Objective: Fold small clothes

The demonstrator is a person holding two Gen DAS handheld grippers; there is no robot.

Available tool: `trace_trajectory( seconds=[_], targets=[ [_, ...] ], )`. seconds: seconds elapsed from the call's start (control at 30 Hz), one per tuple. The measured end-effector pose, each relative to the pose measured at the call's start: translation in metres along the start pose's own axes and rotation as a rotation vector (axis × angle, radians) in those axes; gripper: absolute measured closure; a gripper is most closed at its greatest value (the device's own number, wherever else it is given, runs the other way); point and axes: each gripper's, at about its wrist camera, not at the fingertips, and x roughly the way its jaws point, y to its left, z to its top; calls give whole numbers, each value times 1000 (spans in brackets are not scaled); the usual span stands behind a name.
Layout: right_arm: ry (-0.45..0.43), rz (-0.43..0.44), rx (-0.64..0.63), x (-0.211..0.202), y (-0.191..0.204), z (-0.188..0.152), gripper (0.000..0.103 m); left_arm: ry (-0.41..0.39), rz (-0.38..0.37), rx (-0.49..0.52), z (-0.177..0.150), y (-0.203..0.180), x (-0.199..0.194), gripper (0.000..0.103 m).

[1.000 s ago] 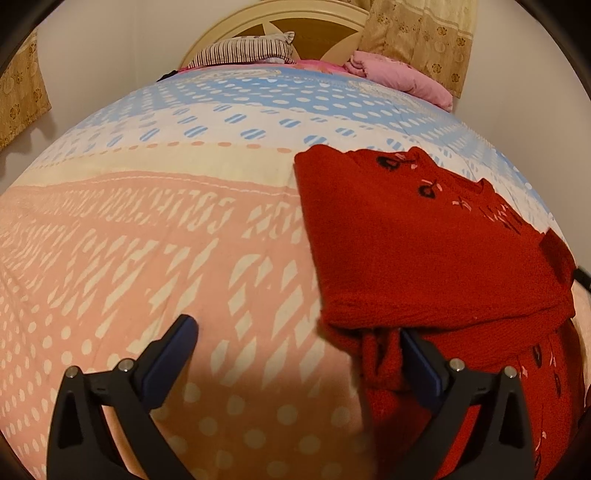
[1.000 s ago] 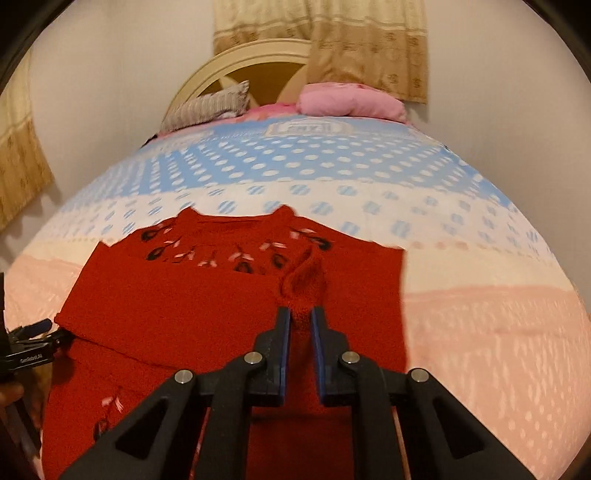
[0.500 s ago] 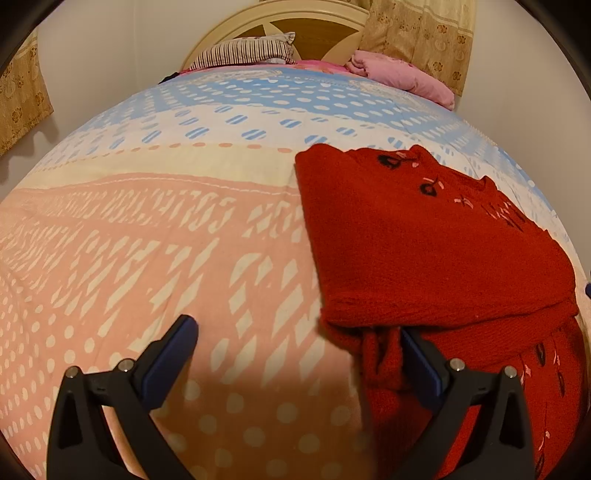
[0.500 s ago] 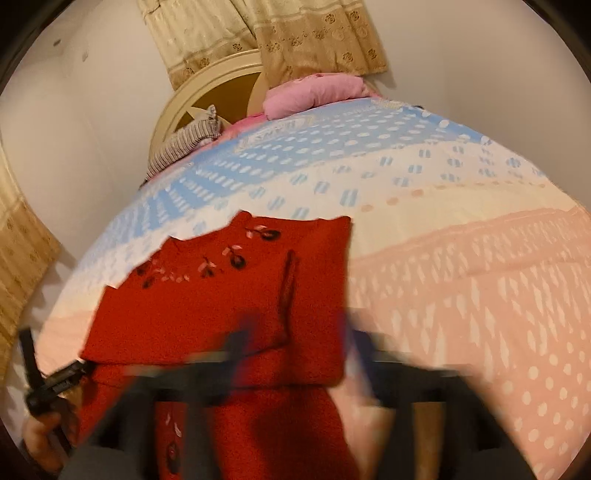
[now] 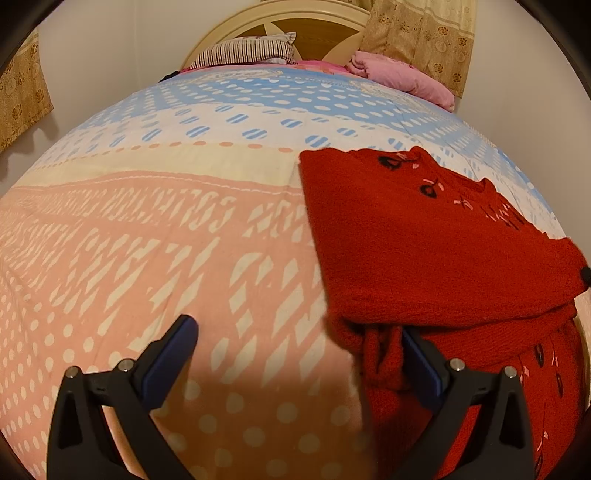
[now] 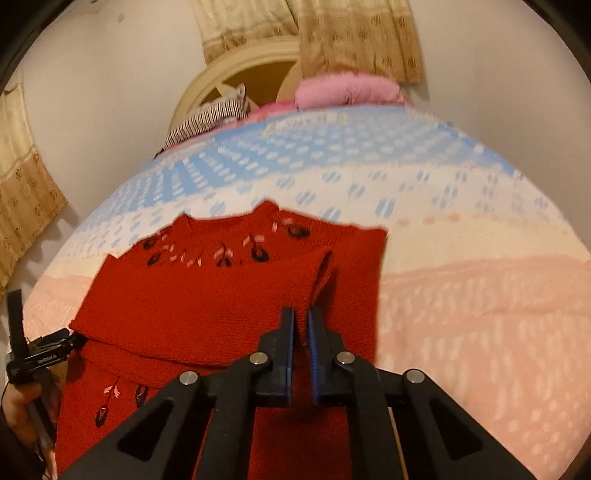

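- Your right fingers (image 6: 302,332) are pinched onto a fold of the red sweater (image 6: 207,310), gripping the cuff end of the sleeve that lies across its chest.
- Your left fingers (image 5: 299,354) stand wide apart and hold nothing; the right-hand finger touches the sweater's bunched near edge, the other hangs over bare sheet.
- The sweater lies flat on the bed (image 5: 155,236), neckline toward the headboard, one sleeve folded in. You look to be partway through the sleeve fold.
- Next, I judge, you lay that cuff down flat and let go, then take the hem to fold it up.
- Nothing lies on the sheet near the sweater to block you; the knit may drag and bunch.
- Far off sit a striped pillow (image 5: 247,51), a pink blanket (image 5: 402,75) and the headboard (image 5: 280,18).
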Motion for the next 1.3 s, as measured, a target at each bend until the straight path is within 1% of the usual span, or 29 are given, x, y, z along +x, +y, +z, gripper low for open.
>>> trace_trajectory(
  seconds=[0.07, 0.1, 0.13, 0.17, 0.2, 0.23, 0.27, 0.3, 0.33, 0.37, 0.43, 0.5, 0.53, 0.57, 0.63, 0.67, 0.7, 0.73, 0.77, 0.8, 0.83, 0.87, 0.9, 0.97, 1.07, 1.13, 1.17, 1.23, 1.3],
  targets=[
    [-6, -30, 8, -2, -8, 1, 96, 0, 0, 0, 0, 0, 0, 0],
    [14, -37, 13, 3, -12, 0, 96, 0, 0, 0, 0, 0, 0, 0],
    [55, -32, 10, 12, -16, -3, 96, 0, -1, -2, 0, 1, 0, 0],
    [68, -45, 8, 15, -19, -6, 96, 0, -3, -3, 0, 1, 0, 0],
    [62, -75, 10, 17, -22, -10, 95, 0, -5, -8, -1, 1, -1, 0],
    [58, -86, 22, 17, -26, -12, 90, -5, -6, -13, -1, 1, -2, 0],
    [59, -66, 53, 16, -31, -13, 83, -14, -10, -14, -2, 2, -5, 0],
    [56, -56, 80, 12, -34, -14, 54, -21, -14, -19, -3, 3, -9, 0],
    [43, -55, 95, 7, -36, -14, 35, -32, -11, -30, -4, 6, -14, 0],
    [13, -58, 98, -1, -36, -12, 35, -66, -16, -46, -7, 8, -24, 0],
    [-35, -56, 52, -16, -27, -7, 35, -133, -24, -61, -9, 9, -41, 0],
    [-70, -7, -8, -25, -12, 0, 35, -204, -10, -54, -6, 3, -58, 0],
    [-72, 17, -32, -25, -5, 2, 35, -218, -12, -41, -3, -3, -62, 0],
    [-64, 34, -57, -23, 3, 4, 35, -217, -16, -10, 2, -13, -63, 0],
    [-34, 48, -97, -9, 15, 3, 35, -181, -7, 36, 7, -26, -53, 0],
    [-12, 53, -105, -1, 18, 0, 35, -149, 15, 55, 7, -31, -40, 0],
    [17, 48, -106, 11, 18, -5, 35, -123, 55, 71, 5, -32, -29, 0],
    [43, 16, -90, 21, 13, -11, 35, -91, 98, 91, 3, -33, -18, 0],
    [72, -4, -63, 27, 5, -16, 35, -37, 110, 96, 0, -30, -4, 0],
    [124, -8, -12, 36, -6, -22, 35, -23, 50, 53, 1, -21, -2, 0],
    [165, 6, 48, 43, -19, -26, 35, -21, 24, 19, 2, -13, -3, 0],
    [157, 58, 113, 41, -32, -28, 36, -5, 11, -4, 2, -7, -1, 0],
    [154, 72, 134, 39, -37, -27, 36, 6, -4, -7, 1, -6, 2, 0],
    [166, 66, 128, 39, -38, -27, 36, 6, -14, -12, 2, -5, 2, 0],
    [158, 15, 76, 39, -27, -29, 36, -13, 19, 15, 0, -12, -2, 0],
    [155, 7, 73, 37, -27, -29, 36, -22, 45, 40, -4, -17, -10, 0],
    [151, 10, 86, 33, -28, -29, 35, -38, 51, 48, -8, -18, -20, 0],
    [136, 19, 113, 21, -34, -31, 35, -67, 21, 53, -15, -19, -34, 0],
    [127, 24, 106, 11, -36, -35, 35, -82, -1, 77, -23, -22, -48, 0]
  ],
)
